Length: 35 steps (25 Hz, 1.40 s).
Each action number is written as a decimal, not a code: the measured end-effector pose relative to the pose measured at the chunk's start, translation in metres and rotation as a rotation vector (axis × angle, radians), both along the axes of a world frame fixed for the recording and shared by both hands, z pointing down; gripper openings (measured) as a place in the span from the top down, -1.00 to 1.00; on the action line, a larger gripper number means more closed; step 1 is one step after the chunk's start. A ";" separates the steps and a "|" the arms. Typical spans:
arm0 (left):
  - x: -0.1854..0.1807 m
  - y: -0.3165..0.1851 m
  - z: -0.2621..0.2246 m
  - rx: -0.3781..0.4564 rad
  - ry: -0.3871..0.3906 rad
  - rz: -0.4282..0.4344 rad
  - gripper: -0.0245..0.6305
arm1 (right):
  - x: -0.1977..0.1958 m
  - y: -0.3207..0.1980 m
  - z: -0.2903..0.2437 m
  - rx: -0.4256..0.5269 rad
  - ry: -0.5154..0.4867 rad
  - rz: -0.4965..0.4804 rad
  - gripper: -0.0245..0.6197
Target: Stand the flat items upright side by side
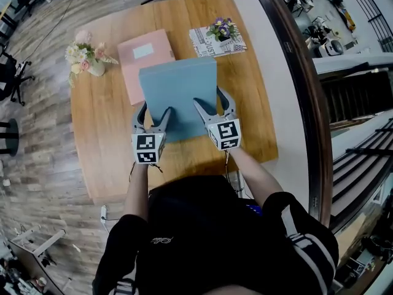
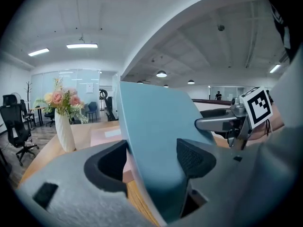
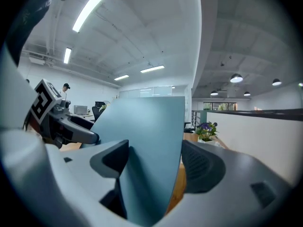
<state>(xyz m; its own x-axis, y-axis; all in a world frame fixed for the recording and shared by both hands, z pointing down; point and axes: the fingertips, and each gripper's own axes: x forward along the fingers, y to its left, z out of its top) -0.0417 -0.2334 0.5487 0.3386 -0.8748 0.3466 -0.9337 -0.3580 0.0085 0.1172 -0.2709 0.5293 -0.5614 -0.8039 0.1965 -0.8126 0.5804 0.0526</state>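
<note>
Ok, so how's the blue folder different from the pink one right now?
The blue folder is tilted up, held by the left gripper and right gripper; the pink folder lies flat on the table, untouched. The pink folder bears a pale label; the blue folder's visible face is plain. Both are flat rectangular folders.

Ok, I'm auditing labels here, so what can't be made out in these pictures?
Head view: the blue flat folder covers part of the pink flat folder.
Gripper views: the left gripper and right gripper cut off the blue folder's lower edge; contact with the wooden table unclear.
Head view: newspaper print too small.
</note>
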 end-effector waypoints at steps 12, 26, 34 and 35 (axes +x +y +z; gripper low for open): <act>0.005 0.008 -0.026 0.154 -0.125 0.042 -0.11 | 0.008 0.018 -0.027 0.093 0.037 -0.023 -0.07; 0.009 0.060 -0.036 0.132 -0.044 0.103 0.08 | 0.023 0.072 -0.034 0.011 -0.061 -0.084 -0.09; 0.018 0.085 -0.036 0.105 -0.049 0.230 0.07 | 0.028 0.087 -0.023 -0.027 0.023 -0.199 -0.21; 0.020 0.089 -0.035 0.096 -0.058 0.265 0.02 | 0.027 0.087 -0.021 -0.039 0.035 -0.217 -0.22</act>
